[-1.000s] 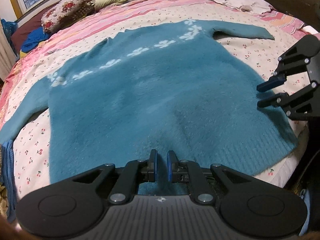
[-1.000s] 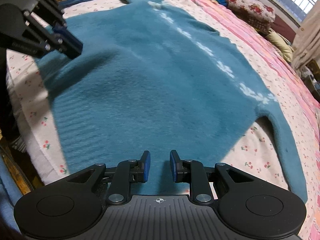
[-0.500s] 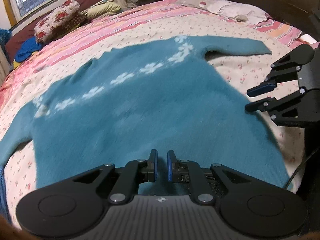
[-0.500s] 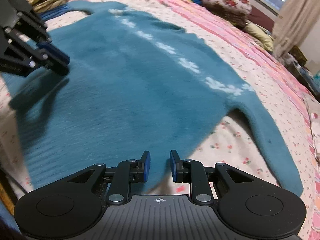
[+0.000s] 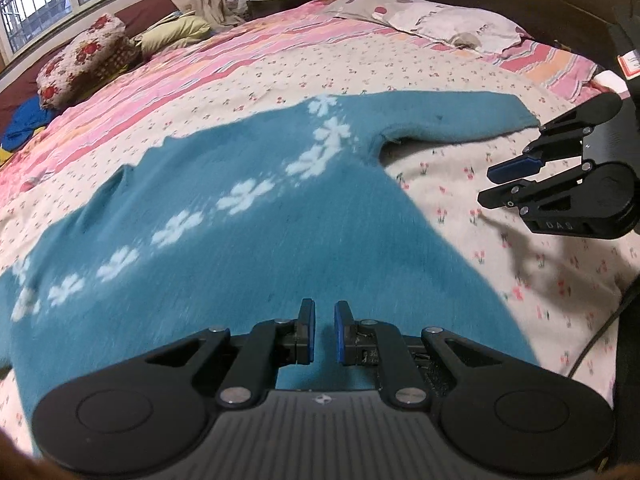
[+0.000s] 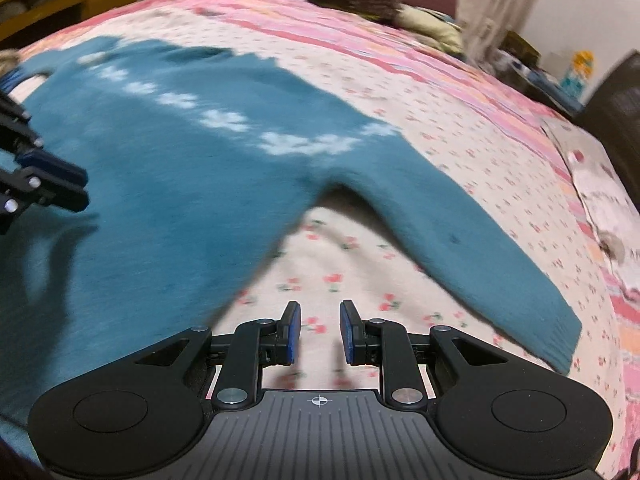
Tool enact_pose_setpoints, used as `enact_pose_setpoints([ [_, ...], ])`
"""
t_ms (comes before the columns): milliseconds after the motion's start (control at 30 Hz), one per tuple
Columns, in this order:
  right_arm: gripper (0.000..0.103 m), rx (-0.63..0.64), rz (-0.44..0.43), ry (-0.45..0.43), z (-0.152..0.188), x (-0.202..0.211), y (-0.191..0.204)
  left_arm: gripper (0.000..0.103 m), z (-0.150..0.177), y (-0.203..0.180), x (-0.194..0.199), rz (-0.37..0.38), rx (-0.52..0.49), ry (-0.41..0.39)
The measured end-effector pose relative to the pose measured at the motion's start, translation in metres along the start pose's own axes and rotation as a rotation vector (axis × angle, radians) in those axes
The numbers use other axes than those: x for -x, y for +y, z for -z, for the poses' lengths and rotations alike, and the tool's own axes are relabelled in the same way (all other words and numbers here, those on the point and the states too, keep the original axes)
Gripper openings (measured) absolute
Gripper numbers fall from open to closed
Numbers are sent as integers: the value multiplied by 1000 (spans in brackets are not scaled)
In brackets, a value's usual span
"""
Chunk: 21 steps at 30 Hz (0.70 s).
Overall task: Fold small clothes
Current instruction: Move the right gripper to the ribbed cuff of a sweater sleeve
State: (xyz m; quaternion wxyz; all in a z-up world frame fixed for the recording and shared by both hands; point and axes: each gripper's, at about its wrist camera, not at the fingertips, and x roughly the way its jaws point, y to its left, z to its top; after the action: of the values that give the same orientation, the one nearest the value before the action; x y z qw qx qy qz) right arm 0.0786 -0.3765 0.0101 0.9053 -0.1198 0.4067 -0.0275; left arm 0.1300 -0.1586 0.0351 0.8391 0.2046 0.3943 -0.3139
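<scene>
A teal fuzzy sweater point(image 5: 280, 240) with a row of white flowers point(image 5: 244, 196) lies flat on the bed, front up. Its sleeve point(image 5: 448, 116) stretches out to the right. My left gripper point(image 5: 322, 308) hovers over the sweater's body, its pads nearly together with nothing between them. My right gripper point(image 6: 320, 308) hangs over bare sheet just below the armpit, beside the sleeve point(image 6: 460, 240), jaws slightly apart and empty. The left wrist view shows the right gripper point(image 5: 486, 186) at the right edge. The right wrist view has the left gripper point(image 6: 82, 188) over the sweater point(image 6: 160, 168).
The bedsheet point(image 5: 460, 216) is cream with small cherries and pink stripes. A floral cushion point(image 5: 84, 60) and blue cloth point(image 5: 24, 120) lie at the far left, a pale pillow point(image 5: 452, 20) at the far right. The bed's edge and a cable point(image 5: 600, 332) run along the right.
Both grippers have slid sideways from the sweater's hem toward its outstretched sleeve. The right one has left the sweater body and is now over bare sheet. Neither jaw gap changed.
</scene>
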Motion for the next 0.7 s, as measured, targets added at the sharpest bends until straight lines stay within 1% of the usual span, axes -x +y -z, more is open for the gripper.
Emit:
enact_pose_setpoints([
  [267,21,-123,70,20,6,-23,-43,19,-26,-8,-30,22,6,-4],
  [500,22,-341,87,55,20,-41,-94,19,-48,-18,-54,38,10,-17],
  [700,22,-422,149,42,26,-42,-123,19,-69,-37,-71,39,-48,-48],
])
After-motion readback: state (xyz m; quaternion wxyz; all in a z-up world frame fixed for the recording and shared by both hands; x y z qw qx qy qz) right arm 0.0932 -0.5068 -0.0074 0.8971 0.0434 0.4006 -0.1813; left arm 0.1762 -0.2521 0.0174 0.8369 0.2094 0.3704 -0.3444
